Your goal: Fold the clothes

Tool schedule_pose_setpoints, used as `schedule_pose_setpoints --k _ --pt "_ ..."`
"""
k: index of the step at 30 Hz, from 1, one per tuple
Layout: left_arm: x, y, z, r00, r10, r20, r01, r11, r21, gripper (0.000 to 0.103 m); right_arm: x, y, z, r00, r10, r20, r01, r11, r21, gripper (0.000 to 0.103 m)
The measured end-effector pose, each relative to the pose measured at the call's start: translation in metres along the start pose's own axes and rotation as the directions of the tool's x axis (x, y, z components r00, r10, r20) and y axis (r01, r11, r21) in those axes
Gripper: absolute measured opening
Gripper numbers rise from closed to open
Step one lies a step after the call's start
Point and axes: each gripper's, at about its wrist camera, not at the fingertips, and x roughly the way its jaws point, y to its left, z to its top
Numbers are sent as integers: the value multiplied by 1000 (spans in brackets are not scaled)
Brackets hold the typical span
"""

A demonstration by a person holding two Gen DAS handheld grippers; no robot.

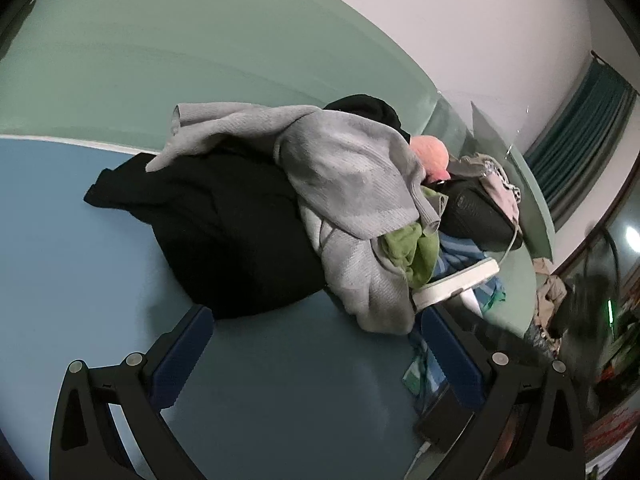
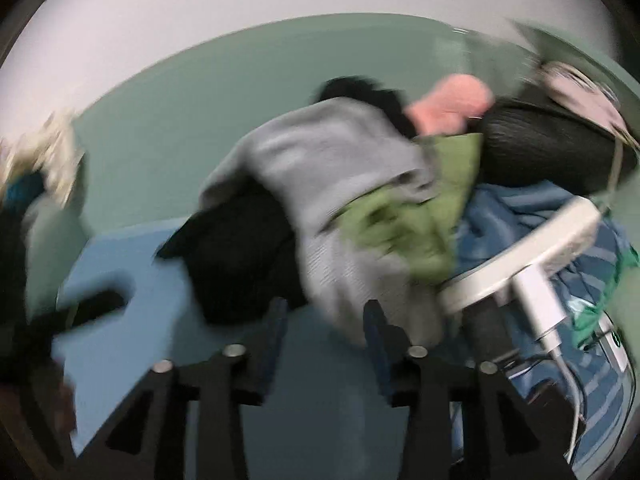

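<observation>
- Clothes pile point(image 1: 280, 208) sits unfolded in a heap on the blue surface point(image 1: 72, 248), against the green wall.
- Grey knit sweater point(image 1: 348, 184) is draped on top, over a black garment point(image 1: 224, 240); a green piece point(image 1: 408, 252) and striped blue fabric point(image 2: 520, 216) are tangled beside it.
- Nothing looks folded yet; I'd say the task is at the start.
- Left claw point(image 1: 316, 344): wide open, empty, just short of the pile.
- Right claw point(image 2: 326, 320): open, empty, near the grey hem; view blurred.
- White lamp-like device point(image 1: 456, 280) sits beside the pile.

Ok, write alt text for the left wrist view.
The open left gripper faces a heap of unfolded clothes on a blue surface: a grey sweater draped over a black garment, with a green garment beside them.
</observation>
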Motion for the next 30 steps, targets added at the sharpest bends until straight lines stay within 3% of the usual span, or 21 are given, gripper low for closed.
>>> schedule_pose_setpoints --k 2,5,7,8,9,10,12,14,15,17,19,21,24,26,28,30 --pt "0 3 0 1000 18 4 -18 1000 0 103 13 -16 31 994 -99 34 98 995 35 65" --pt "3 10 4 1000 18 0 -18 1000 -19 103 44 -17 75 976 -209 55 210 977 -21 84" --pt "5 15 6 1000 25 -2 -25 999 -29 103 74 -8 85 967 -252 39 255 962 -94 86" --pt "6 18 7 1000 27 -2 -28 999 -35 103 89 -3 91 961 -274 32 276 952 -130 80" --pt "7 22 8 1000 31 -2 -31 999 -42 103 104 2 96 955 -296 27 296 940 -167 63" --pt "7 27 7 999 34 -2 -35 998 -58 103 119 4 95 955 -297 -8 291 938 -191 12" --pt "6 39 6 999 39 -5 -40 995 -90 103 124 2 79 972 -234 -38 228 967 -112 13" --pt "6 53 5 999 13 -30 -17 990 -140 103 92 3 55 997 -76 3 76 997 -18 13" --pt "8 58 6 999 -8 -46 0 986 -169 103 74 8 41 1000 10 12 -10 1000 -6 12" --pt "12 66 14 996 -72 -55 57 969 -241 103 39 30 -7 979 196 -59 -198 980 -32 12" --pt "18 64 26 992 -119 -41 102 951 -291 103 17 50 -63 936 297 -188 -309 950 -37 12" --pt "32 55 40 990 -135 -44 115 943 -311 103 5 60 -108 900 339 -274 -350 937 10 12" --pt "78 42 51 986 -69 -152 20 952 -306 103 -5 51 -152 867 391 -311 -348 919 185 12" --pt "111 46 38 966 6 -258 -96 937 -335 102 -15 44 -162 866 412 -282 -342 901 266 12" --pt "133 55 14 940 -42 -339 -110 903 -416 96 -26 45 -156 872 415 -259 -352 900 258 12" --pt "144 56 -16 920 -119 -373 -80 876 -476 89 -34 52 -150 869 423 -256 -369 900 232 12"
